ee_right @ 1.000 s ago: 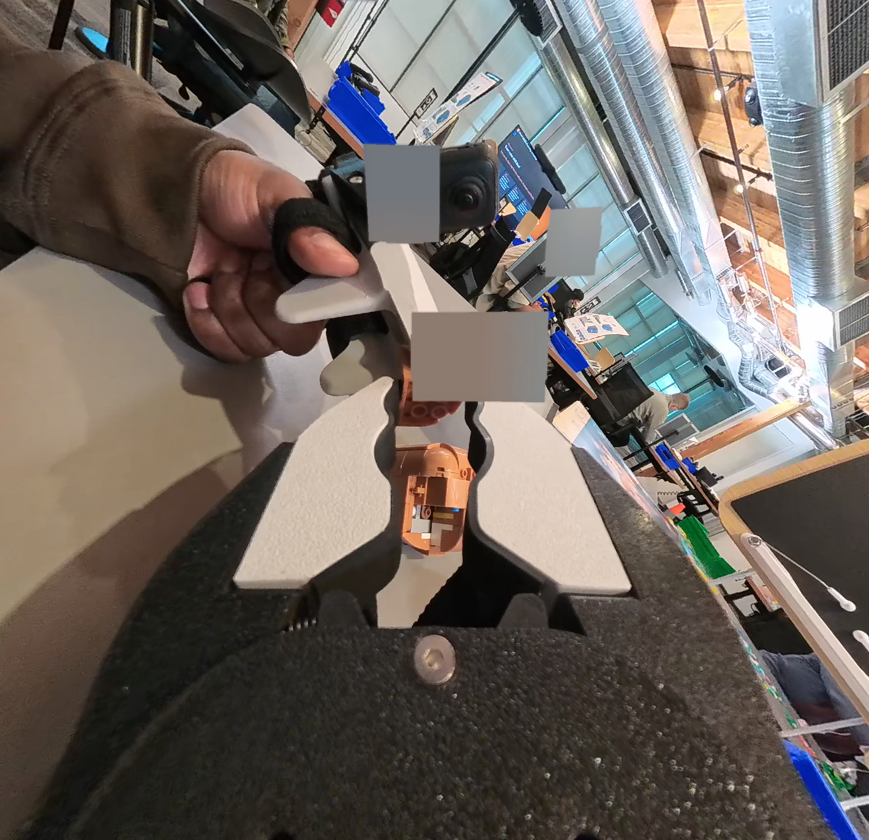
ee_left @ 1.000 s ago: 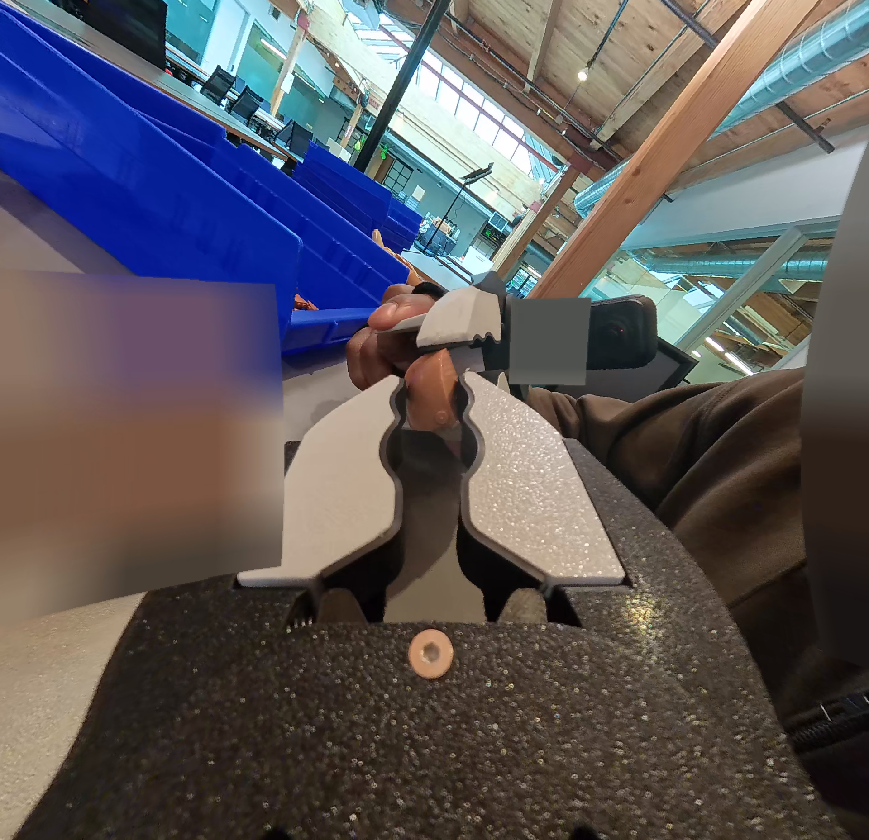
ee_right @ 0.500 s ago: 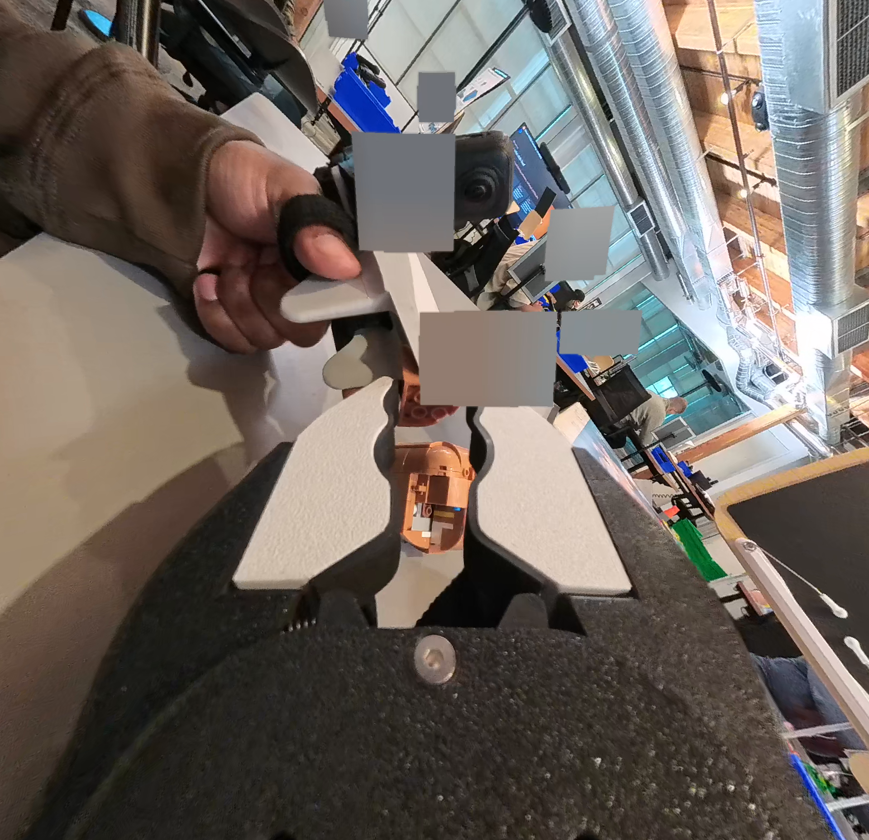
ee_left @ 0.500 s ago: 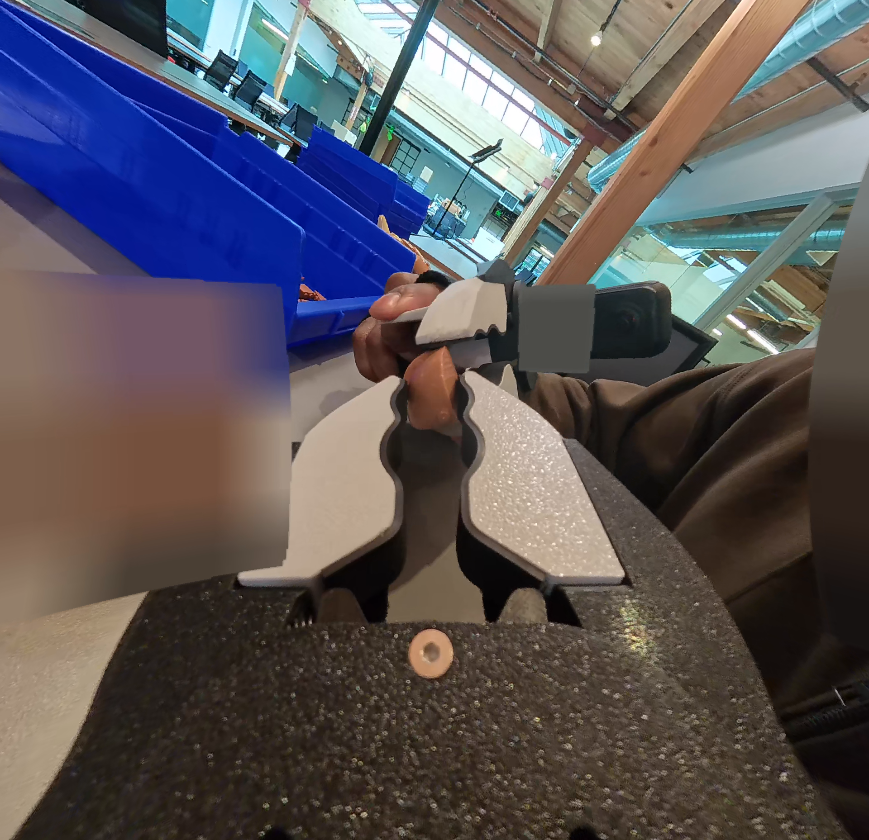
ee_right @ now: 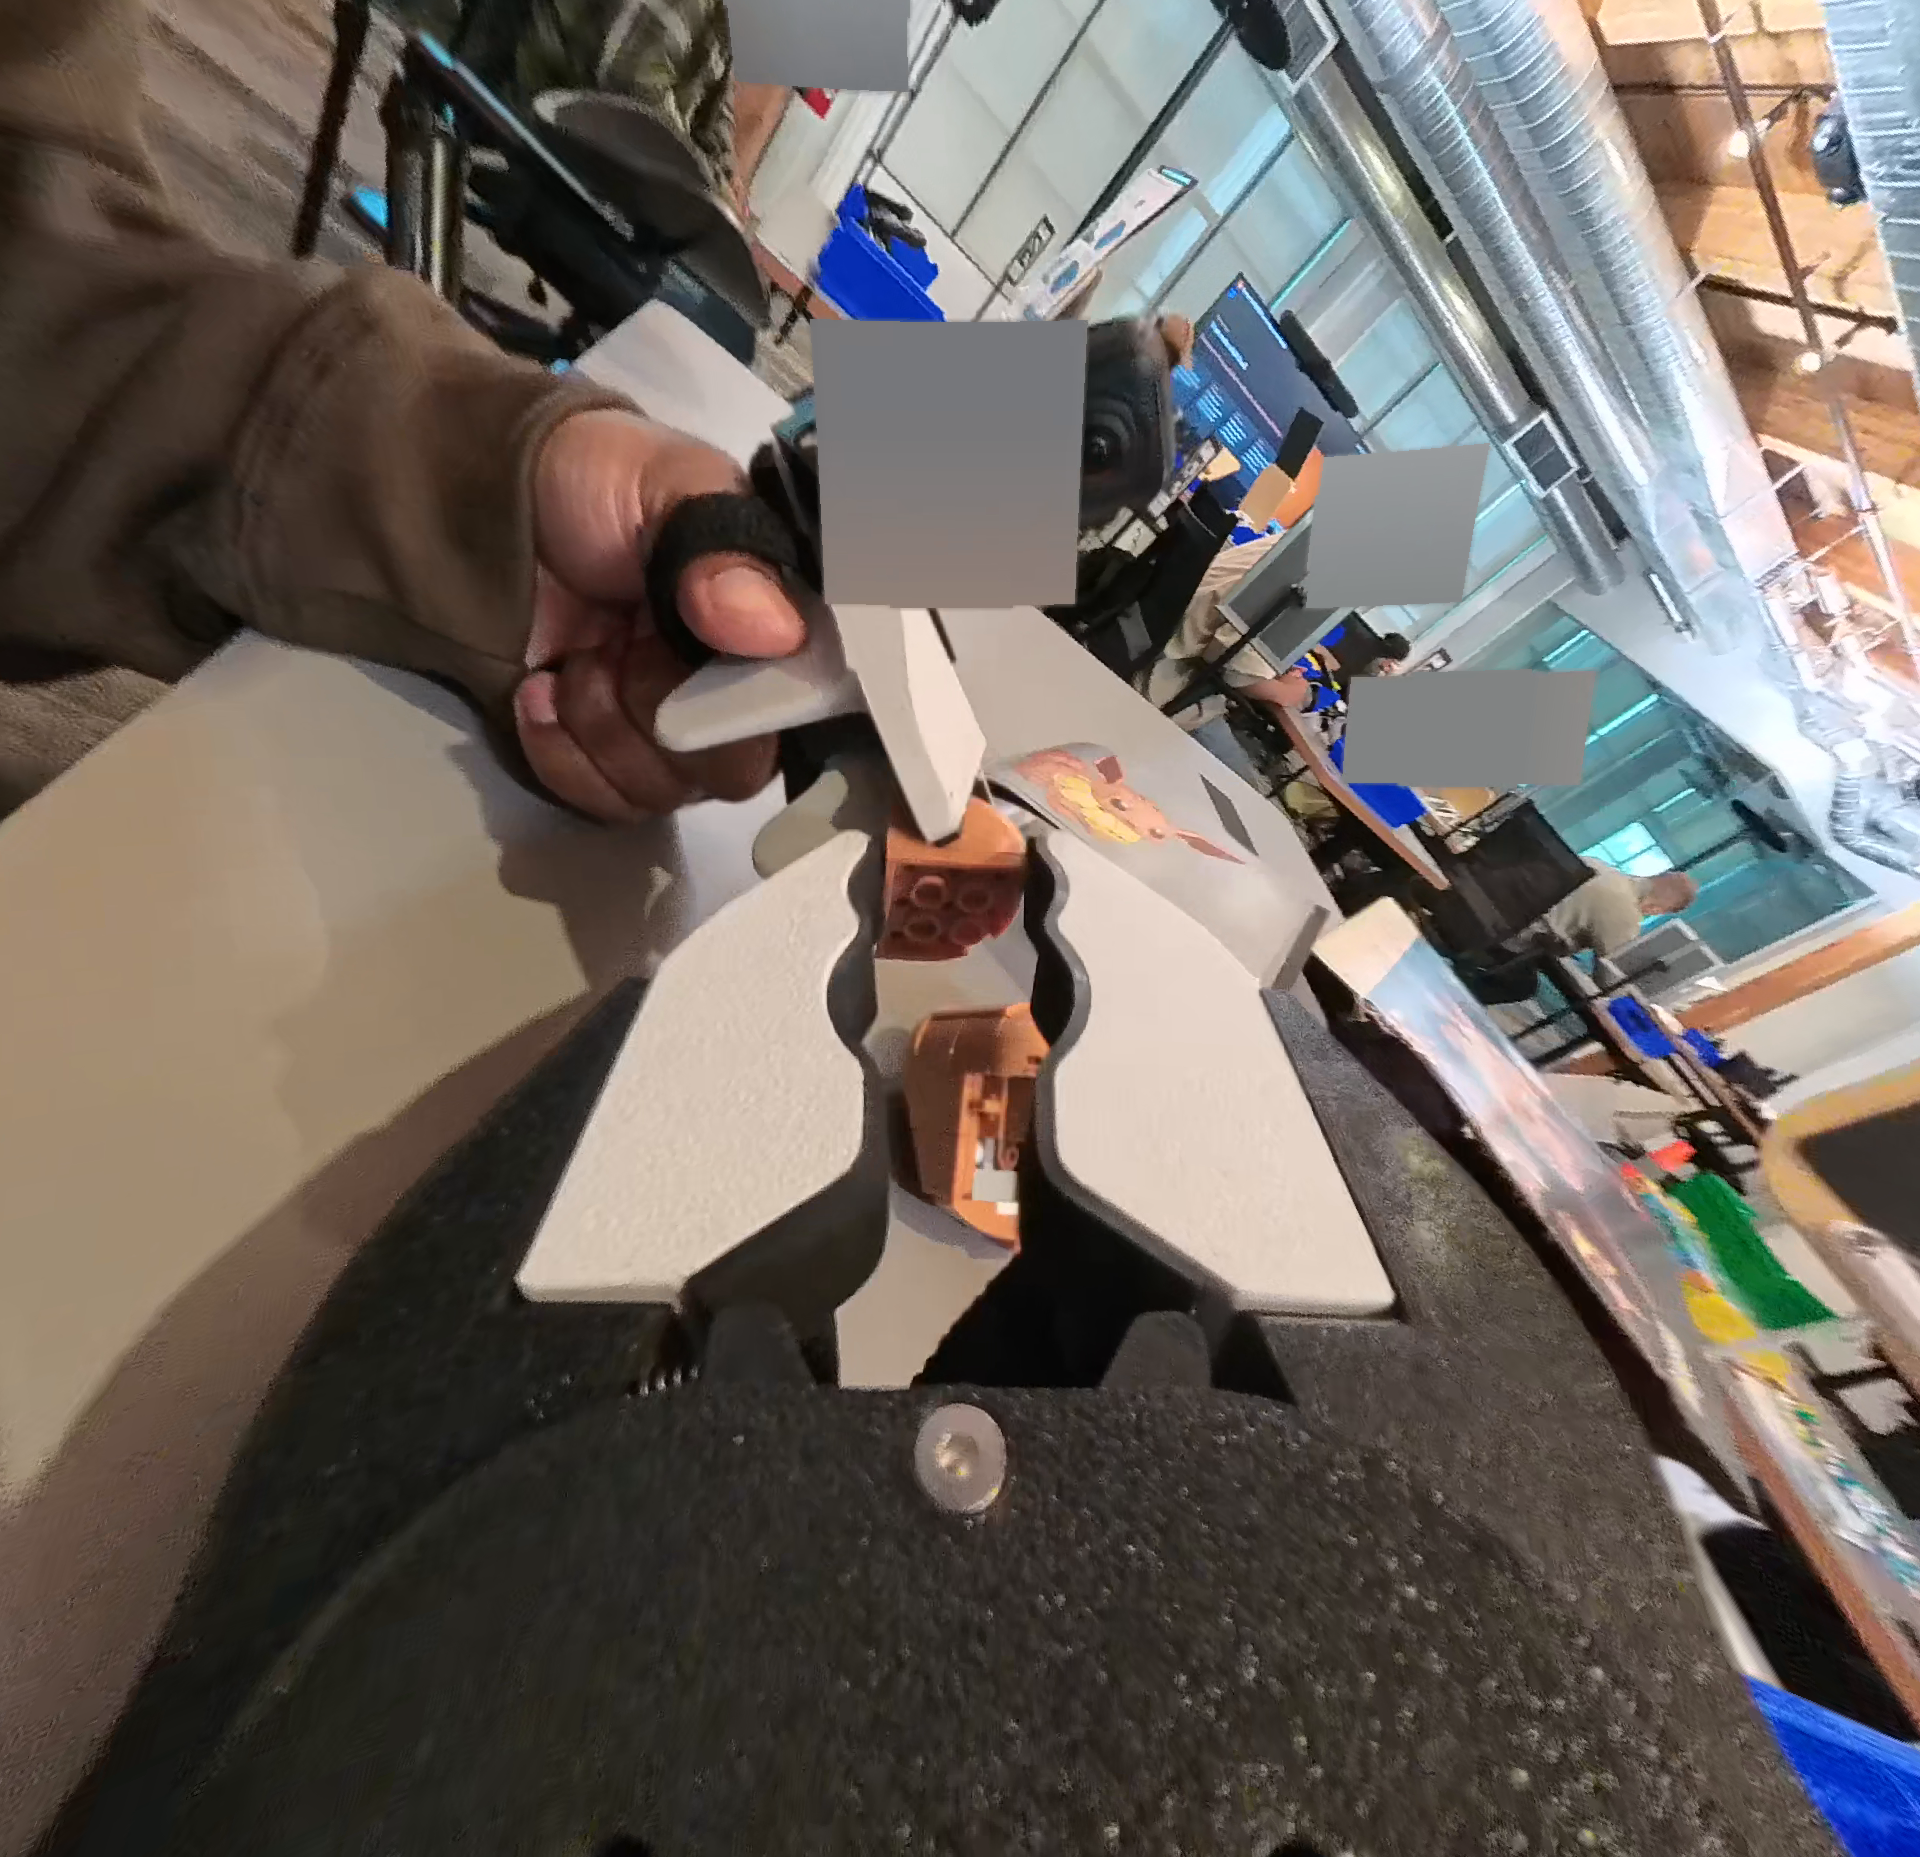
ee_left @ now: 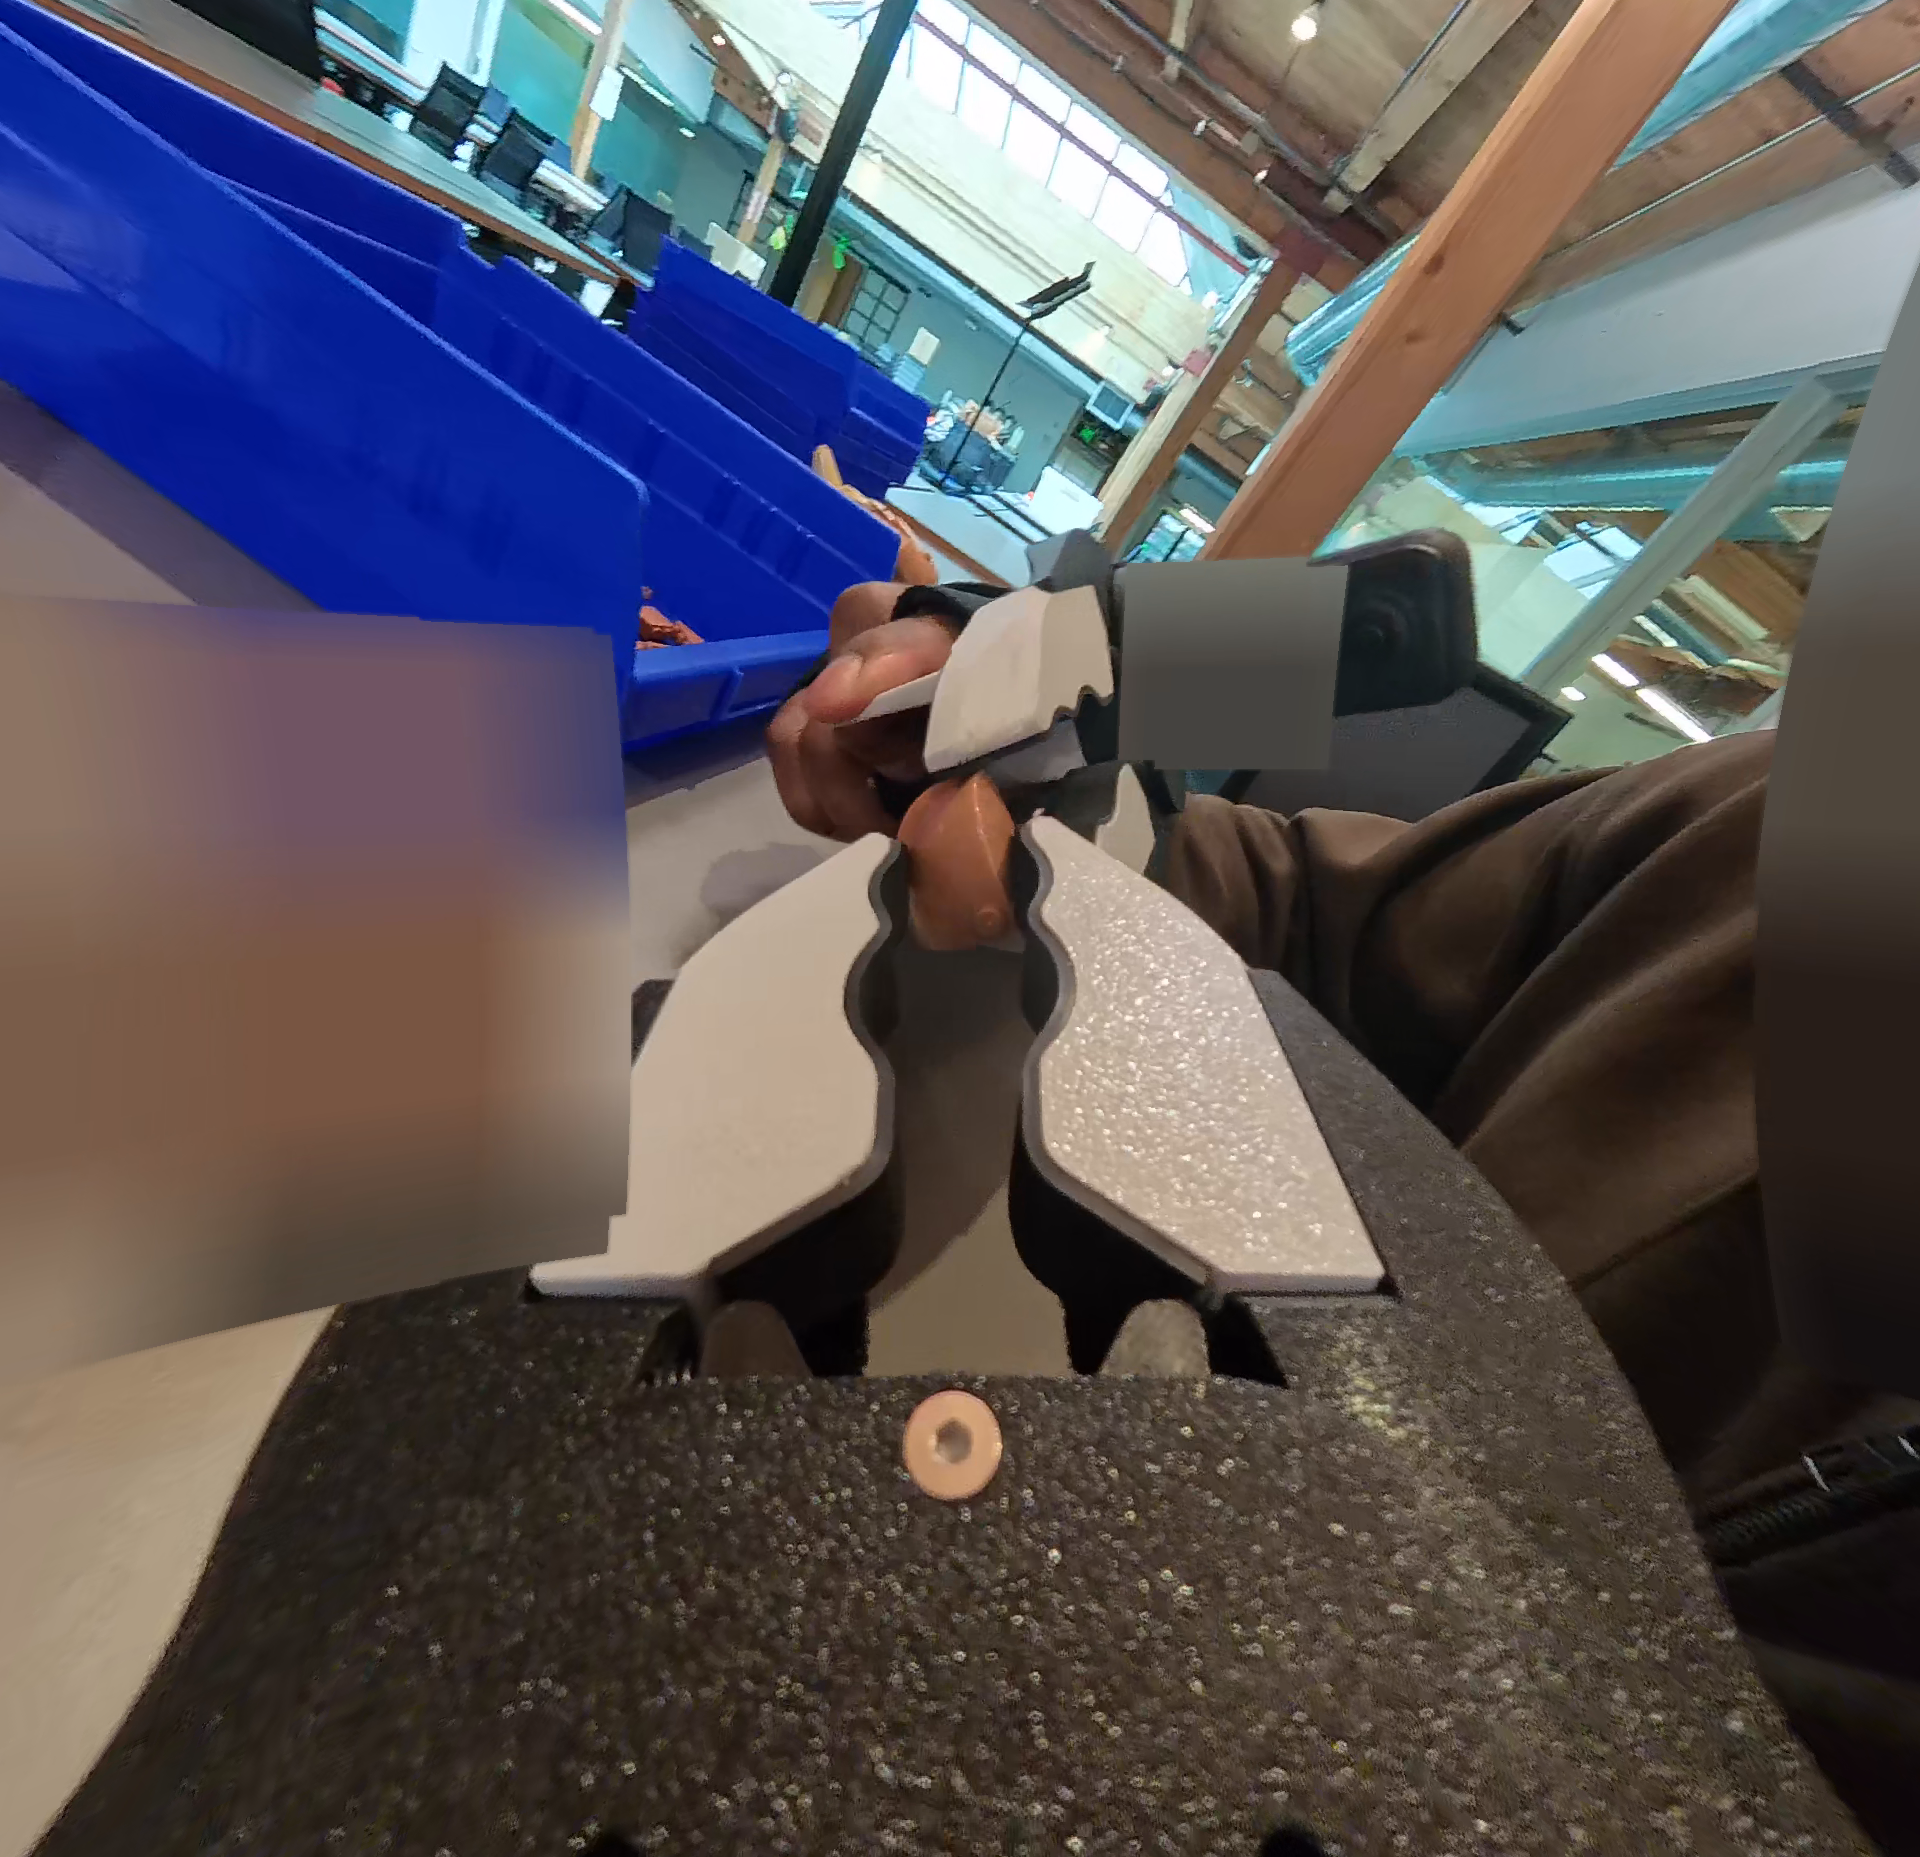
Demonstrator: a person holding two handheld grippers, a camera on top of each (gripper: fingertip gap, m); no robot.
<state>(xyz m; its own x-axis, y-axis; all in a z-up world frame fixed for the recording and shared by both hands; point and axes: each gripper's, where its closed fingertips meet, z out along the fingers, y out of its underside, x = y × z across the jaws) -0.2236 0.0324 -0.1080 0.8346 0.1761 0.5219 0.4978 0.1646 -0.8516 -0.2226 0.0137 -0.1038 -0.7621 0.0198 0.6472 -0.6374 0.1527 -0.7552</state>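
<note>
A brown brick sits between the fingertips of both grippers, which face each other. In the left wrist view my left gripper [ee_left: 958, 857] is shut on its rounded brown top [ee_left: 954, 877]. In the right wrist view my right gripper [ee_right: 948, 862] is shut on the same brown brick [ee_right: 940, 903], whose underside tubes show. The left gripper's upper finger [ee_right: 914, 727] presses on the brick from above. The right gripper's fingers [ee_left: 1023, 680] show just above the brick in the left wrist view. A brown brick assembly [ee_right: 971, 1121] lies on the grey table [ee_right: 260, 924] under the right gripper.
Blue bins [ee_left: 416, 436] stand on the table to the left, one holding brown pieces [ee_left: 665, 625]. A grey sheet with a cartoon animal [ee_right: 1122, 810] lies beyond the brick. Green and coloured pieces [ee_right: 1745, 1257] lie far right. A brown sleeve [ee_left: 1455, 924] is close by. My left and right fingertips are right by each other.
Both grippers stay closed around the brick and have tilted together. The brick's underside and the animal sheet now show in the right wrist view, and the assembly below looks turned.
</note>
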